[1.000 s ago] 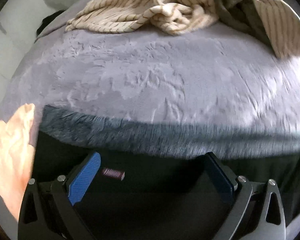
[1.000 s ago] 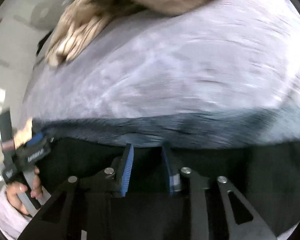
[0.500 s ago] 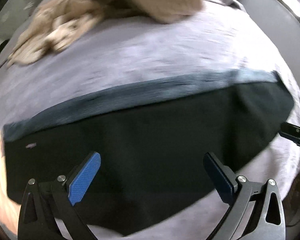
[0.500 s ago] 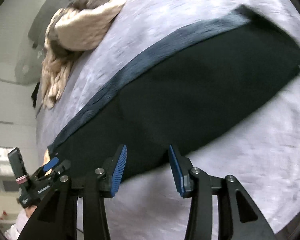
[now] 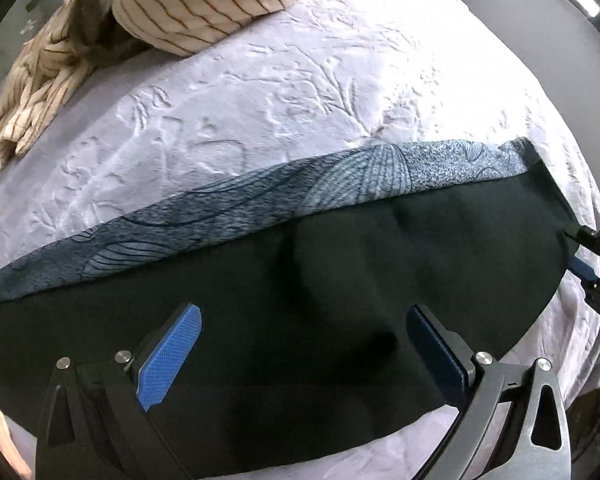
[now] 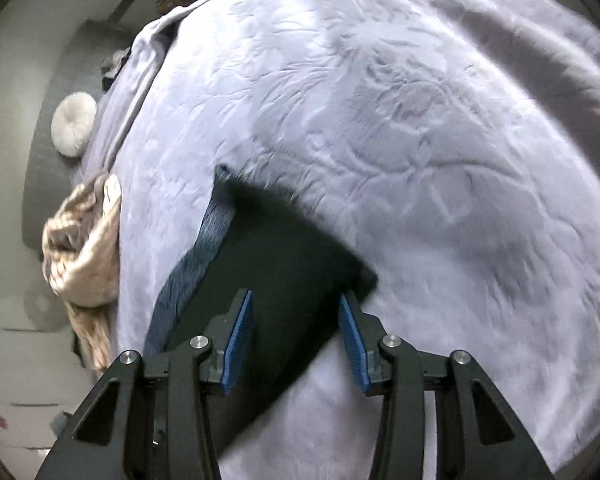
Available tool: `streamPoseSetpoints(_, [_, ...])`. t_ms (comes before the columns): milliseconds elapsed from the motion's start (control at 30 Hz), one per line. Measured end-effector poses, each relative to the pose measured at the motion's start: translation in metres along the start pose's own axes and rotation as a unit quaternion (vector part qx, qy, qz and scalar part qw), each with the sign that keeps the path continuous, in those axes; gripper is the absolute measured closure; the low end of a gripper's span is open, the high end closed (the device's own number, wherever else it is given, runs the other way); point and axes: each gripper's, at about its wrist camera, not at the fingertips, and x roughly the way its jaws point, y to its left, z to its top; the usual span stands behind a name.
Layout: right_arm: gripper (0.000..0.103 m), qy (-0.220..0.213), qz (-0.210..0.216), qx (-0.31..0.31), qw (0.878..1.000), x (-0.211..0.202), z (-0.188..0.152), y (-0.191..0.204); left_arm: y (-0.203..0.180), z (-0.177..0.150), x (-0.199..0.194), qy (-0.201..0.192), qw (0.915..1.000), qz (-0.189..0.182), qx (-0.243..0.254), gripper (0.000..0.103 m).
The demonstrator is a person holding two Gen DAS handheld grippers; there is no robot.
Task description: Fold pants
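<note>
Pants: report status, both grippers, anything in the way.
Left gripper open above pants. Right gripper open at pants' end. Pants flat on bedspread, nothing gripped. Striped laundry lies apart.

The black pants (image 5: 340,280) run out of the left wrist view at its left edge, and their near hem is hidden behind the left gripper (image 5: 304,336), whose wide-spread fingers are themselves cropped by the bottom edge. At the right edge, only the tips of the right gripper (image 5: 592,256) show, too little to tell how they stand from there. In the right wrist view, motion blur softens the pants' far corner and the striped cream garment (image 6: 84,248), and the pants' near end vanishes beneath the right gripper's body. A pale round object (image 6: 74,124) beside the purple blanket (image 6: 440,140) is too indistinct to identify.
</note>
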Motion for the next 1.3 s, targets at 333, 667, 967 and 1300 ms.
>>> streamPoseSetpoints(333, [0.081, 0.022, -0.016, -0.018, 0.999, -0.002, -0.004, -0.026, -0.013, 0.005, 0.028, 0.017, 0.9994, 0.03, -0.003, 0.0])
streamPoseSetpoints(667, [0.069, -0.03, -0.008, -0.216, 0.976, -0.023, -0.009, 0.075, -0.019, 0.016, 0.03, 0.002, 0.9992, 0.037, -0.019, 0.0])
streamPoseSetpoints(967, [0.076, 0.089, 0.012, -0.324, 0.942, 0.09, -0.042, 0.132, 0.011, 0.059, 0.035, -0.038, 0.9961, 0.065, -0.046, 0.0])
streamPoseSetpoints(1300, [0.082, 0.034, -0.047, -0.297, 0.953, 0.084, -0.018, 0.112, 0.055, 0.077, 0.023, -0.065, 0.9917, 0.085, -0.071, 0.0])
